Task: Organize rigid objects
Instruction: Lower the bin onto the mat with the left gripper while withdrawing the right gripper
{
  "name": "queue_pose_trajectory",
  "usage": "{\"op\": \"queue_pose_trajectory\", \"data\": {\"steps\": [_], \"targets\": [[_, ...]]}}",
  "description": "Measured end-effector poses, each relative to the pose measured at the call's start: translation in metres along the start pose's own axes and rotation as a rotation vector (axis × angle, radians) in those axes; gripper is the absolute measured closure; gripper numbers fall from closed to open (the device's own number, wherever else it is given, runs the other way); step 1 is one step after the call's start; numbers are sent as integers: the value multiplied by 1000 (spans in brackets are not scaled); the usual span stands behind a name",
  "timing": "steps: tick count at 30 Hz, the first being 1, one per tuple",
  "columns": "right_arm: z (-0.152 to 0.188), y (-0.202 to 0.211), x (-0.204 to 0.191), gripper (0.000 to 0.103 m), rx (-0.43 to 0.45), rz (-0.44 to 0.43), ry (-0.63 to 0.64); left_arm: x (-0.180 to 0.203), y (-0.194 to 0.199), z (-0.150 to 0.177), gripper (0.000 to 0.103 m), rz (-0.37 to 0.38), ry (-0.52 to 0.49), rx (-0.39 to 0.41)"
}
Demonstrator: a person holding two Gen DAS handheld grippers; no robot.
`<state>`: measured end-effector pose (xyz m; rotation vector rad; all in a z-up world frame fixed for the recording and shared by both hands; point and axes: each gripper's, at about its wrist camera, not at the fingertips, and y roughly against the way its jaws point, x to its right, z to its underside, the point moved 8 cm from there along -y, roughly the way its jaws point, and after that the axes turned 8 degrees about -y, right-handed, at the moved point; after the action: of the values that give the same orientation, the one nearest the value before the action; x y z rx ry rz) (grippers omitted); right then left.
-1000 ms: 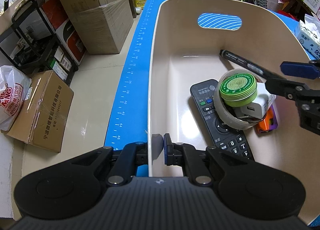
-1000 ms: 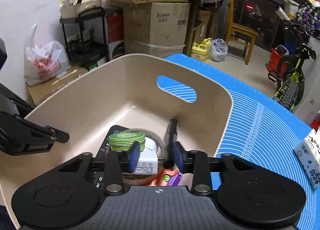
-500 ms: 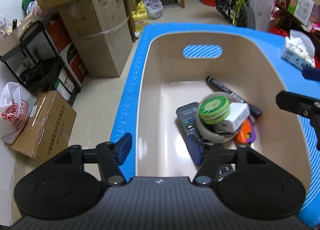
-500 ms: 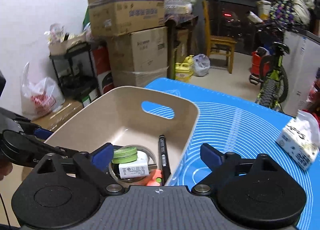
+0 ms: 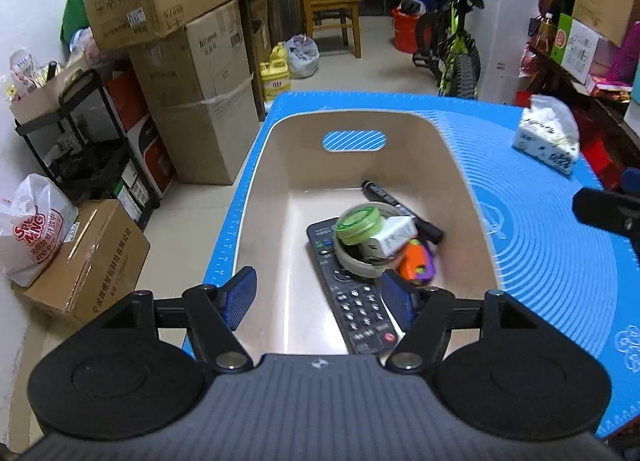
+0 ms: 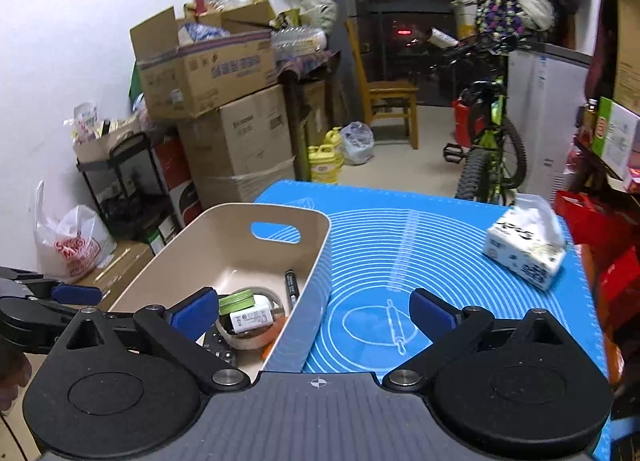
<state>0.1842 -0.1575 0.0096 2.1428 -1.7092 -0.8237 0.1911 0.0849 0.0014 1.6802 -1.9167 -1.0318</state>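
Note:
A beige bin (image 5: 360,121) (image 6: 224,221) stands on the blue mat (image 5: 540,261) (image 6: 380,253). Inside lie a black remote (image 5: 352,301), a tape roll (image 5: 356,265) holding a green tin (image 5: 358,223) (image 6: 236,299) and a white charger (image 5: 392,239) (image 6: 250,317), an orange toy (image 5: 416,265) and a black marker (image 5: 400,207) (image 6: 291,287). My left gripper (image 5: 318,299) hovers above the bin's near end, jaws opening, nothing pressed between them. My right gripper (image 6: 314,311) hangs over the bin's right wall, jaws opening wide and empty. Its finger (image 5: 604,209) shows at the left wrist view's right edge.
A tissue pack (image 5: 548,141) (image 6: 524,245) lies at the mat's far right. Cardboard boxes (image 5: 192,101), a black shelf (image 5: 80,141) and a white bag (image 5: 32,229) crowd the floor on the left. A bicycle (image 6: 488,149) and a wooden chair (image 6: 388,101) stand beyond the table.
My left gripper let go of the bin's near rim. Both grippers opened, rose and pulled back, so the whole bin and more of the room now show.

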Motion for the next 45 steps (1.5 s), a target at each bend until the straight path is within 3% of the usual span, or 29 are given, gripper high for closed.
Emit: {"op": "queue_pose_trajectory", "data": {"steps": [23, 45], "targets": [[38, 150, 35, 2, 101, 69, -33, 72, 120, 27, 33, -52, -27, 124], [119, 216, 47, 2, 155, 105, -5, 104, 155, 96, 33, -79, 25, 195]]}}
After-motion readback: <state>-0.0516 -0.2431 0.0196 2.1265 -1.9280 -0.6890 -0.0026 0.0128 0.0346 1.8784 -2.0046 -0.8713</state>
